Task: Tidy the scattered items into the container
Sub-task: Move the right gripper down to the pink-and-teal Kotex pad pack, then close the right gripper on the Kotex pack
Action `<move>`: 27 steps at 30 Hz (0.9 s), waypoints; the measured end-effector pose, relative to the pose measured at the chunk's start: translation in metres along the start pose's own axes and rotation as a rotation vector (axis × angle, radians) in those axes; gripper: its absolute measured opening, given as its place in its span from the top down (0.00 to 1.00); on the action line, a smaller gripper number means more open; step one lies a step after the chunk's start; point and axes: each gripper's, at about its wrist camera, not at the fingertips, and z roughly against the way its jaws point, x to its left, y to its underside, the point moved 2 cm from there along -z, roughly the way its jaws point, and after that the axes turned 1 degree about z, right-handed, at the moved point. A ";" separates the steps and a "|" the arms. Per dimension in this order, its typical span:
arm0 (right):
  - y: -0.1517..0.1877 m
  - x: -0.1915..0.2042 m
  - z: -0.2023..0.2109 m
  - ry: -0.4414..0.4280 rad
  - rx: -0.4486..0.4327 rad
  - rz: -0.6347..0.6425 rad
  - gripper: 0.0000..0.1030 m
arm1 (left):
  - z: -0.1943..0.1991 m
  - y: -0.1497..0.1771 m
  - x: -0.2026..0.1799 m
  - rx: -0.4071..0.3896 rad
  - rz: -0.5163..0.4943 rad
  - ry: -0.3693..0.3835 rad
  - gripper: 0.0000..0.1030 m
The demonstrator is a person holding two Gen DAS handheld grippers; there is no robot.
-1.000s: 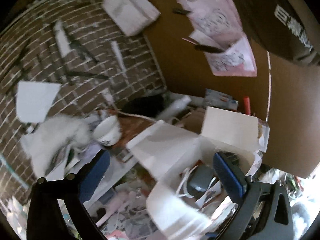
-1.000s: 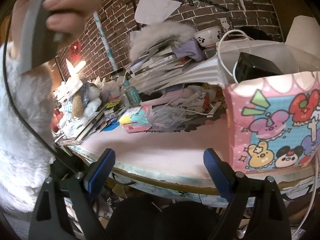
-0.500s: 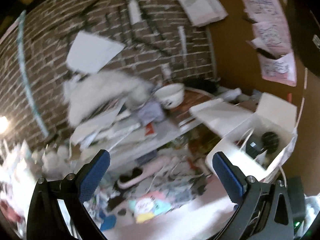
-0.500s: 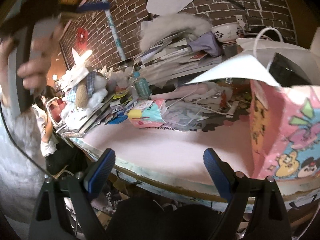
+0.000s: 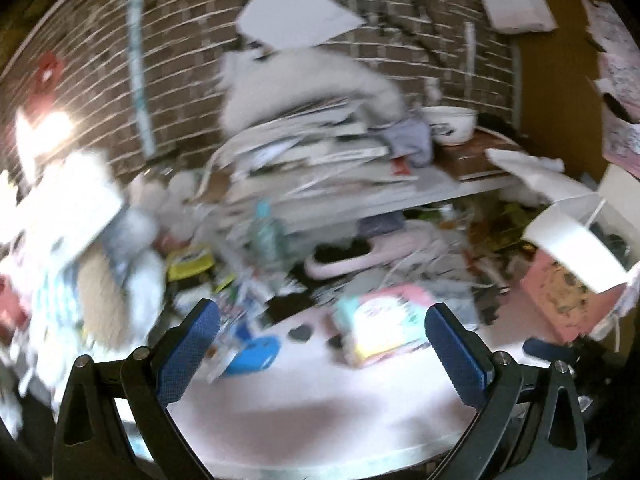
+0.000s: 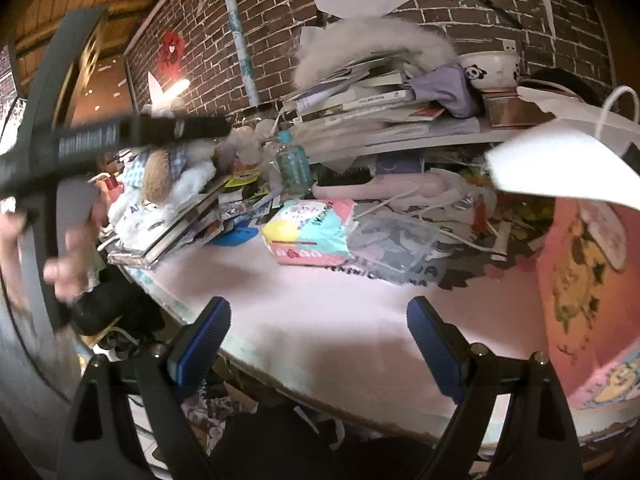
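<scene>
Left tool (image 5: 320,344) swung leftward from pink bag (image 5: 560,300) | bare pink table (image 6: 320,320) ahead | both tools wide open, empty; right tool (image 6: 318,340)

The left tongs (image 5: 320,344) have swung away from the pink cartoon bag (image 5: 560,296), which has slid from centre to the right edge, and now face the pastel packet (image 5: 380,324). The right view has drifted left, cropping the bag.

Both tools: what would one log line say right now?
left tool: open, empty | right tool: open, empty | pink bag: at right | colourful packet: on table
</scene>
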 end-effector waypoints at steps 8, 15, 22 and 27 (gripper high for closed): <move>-0.022 0.028 -0.042 0.081 -0.018 0.075 0.14 | 0.007 0.046 0.024 0.042 0.012 -0.058 0.00; -0.038 0.034 -0.082 0.141 0.016 0.056 0.14 | 0.018 0.054 0.026 0.040 -0.007 -0.026 0.00; -0.044 0.033 -0.119 0.218 0.080 0.056 0.14 | 0.027 0.053 0.029 0.014 -0.006 -0.038 0.00; -0.047 0.030 -0.136 0.196 0.112 0.022 0.14 | 0.032 0.053 0.035 0.008 0.002 -0.049 0.00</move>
